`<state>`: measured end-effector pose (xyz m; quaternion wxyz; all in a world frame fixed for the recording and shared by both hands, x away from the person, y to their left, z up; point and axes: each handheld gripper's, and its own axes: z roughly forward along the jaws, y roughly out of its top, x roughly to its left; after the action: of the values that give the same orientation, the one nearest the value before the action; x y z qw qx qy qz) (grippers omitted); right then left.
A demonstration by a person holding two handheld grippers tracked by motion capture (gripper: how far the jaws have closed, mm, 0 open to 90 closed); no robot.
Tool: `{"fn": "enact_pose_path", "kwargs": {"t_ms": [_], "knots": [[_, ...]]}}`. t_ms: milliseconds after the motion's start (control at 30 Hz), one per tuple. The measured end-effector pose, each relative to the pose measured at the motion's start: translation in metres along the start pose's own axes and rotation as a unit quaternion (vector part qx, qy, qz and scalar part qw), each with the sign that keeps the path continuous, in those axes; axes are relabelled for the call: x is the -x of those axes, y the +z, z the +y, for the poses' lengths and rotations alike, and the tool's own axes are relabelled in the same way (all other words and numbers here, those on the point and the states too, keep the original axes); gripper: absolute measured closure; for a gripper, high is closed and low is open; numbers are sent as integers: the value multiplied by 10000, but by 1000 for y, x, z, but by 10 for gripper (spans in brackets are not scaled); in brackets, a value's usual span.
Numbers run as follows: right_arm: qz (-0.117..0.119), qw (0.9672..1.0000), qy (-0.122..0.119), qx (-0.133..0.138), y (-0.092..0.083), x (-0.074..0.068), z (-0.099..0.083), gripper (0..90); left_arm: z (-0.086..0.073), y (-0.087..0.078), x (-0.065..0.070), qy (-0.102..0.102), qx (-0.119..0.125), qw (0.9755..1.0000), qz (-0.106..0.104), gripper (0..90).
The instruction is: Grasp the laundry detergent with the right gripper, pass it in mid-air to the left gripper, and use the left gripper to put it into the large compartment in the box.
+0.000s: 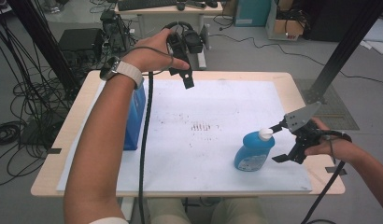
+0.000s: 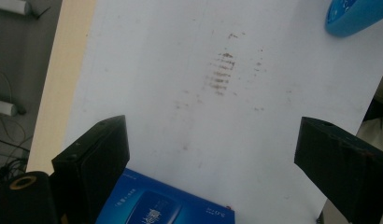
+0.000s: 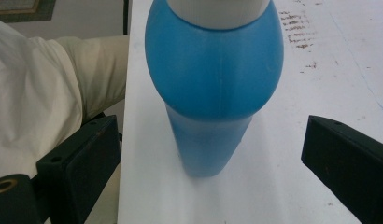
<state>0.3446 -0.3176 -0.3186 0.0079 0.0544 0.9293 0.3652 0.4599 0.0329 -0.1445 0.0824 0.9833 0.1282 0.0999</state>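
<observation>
**Right gripper lined up on the blue bottle; left gripper raised over the blue box**

Right gripper (image 1: 282, 142): the jaws stand wide apart. In the right gripper view one black finger (image 3: 80, 161) sits to each side of the blue bottle (image 3: 213, 88), with white board visible between each pad and the bottle wall. No pad touches the bottle. In the high view the upper jaw tip lies just beside the white cap (image 1: 265, 134) and the lower tip lies beside the bottle's body.

Left gripper (image 1: 187, 77): the jaws are also spread wide and hold nothing. In the left gripper view the blue box (image 2: 166, 203) shows at the bottom edge between the jaws, apart from both. The high view shows this gripper lifted above the far left part of the table, pointing down.

Location of items: the bottle stands upright on the white board (image 1: 208, 98), near the right near corner. The box stands at the left edge of the board, partly hidden by the left forearm (image 1: 101, 154). The board lies on a wooden table (image 1: 77, 112). A patch of brown marks (image 1: 201, 126) sits at mid-board.

Step in hand, as judged: approach to the bottle, grip not yet made.

Next move calls for: advance the right gripper until the pads bracket the bottle body below the shoulder, keep the jaws level, then close evenly. An off-centre close could tip the bottle.
</observation>
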Motion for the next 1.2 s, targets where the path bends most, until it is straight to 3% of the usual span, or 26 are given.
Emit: {"fn": "enact_pose_path", "kwargs": {"t_ms": [33,100,233,300,333,400,500,767,867,1000,1033,1200], "knots": [[2,10000,7,2,0,0,0,45,1,-2,0,13,-130,9999,7,106],[-2,10000,86,11,0,-1,0,45,1,-1,0,7,-84,10000,-1,106],[9,10000,7,-28,0,0,0,46,0,-1,0,3,-22,10000,6,106],[5,10000,8,-19,0,0,0,46,0,-1,0,11,-99,10000,0,106],[7,10000,13,-10,0,0,0,46,0,0,0,-4,0,10000,7,106],[4,10000,-9,-17,0,0,0,46,0,-2,0,7,-110,9999,6,106],[11,9997,234,36,0,-3,1,46,0,-1,0,5,-96,10000,-8,106],[20,9997,248,43,0,-4,1,47,0,-1,0,9,-109,9999,-3,106],[30,10000,45,-36,-1,-1,0,49,-1,1,0,-9,-8,10000,-1,106],[18,10000,38,-17,-2,0,0,49,0,0,0,-11,-9,10000,-4,106],[23,9997,232,55,-1,-3,1,49,0,1,0,-13,-11,10000,-2,106],[35,9997,227,10,-2,-3,1,49,0,0,0,-9,-29,10000,2,106]]}}
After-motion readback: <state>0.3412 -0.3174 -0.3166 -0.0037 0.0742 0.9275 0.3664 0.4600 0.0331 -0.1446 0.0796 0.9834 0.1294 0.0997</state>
